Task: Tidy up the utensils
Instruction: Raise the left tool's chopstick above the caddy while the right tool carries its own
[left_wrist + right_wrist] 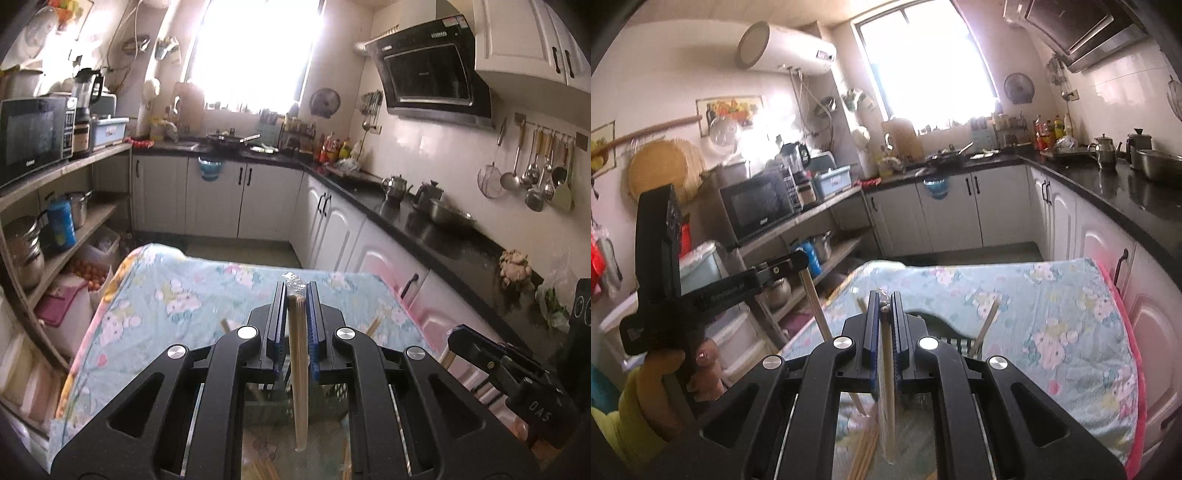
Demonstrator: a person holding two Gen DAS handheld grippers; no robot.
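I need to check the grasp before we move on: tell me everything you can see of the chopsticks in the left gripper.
The pale wooden chopsticks look like a thin bundle in clear plastic wrap, which bunches in a shiny crumple at the top. The left gripper is shut on them near their upper end, blue pads pressing both sides. They hang almost upright, with the lower end free above the floral tablecloth, touching nothing else in view. The right wrist view shows the sticks slanting down from that gripper.
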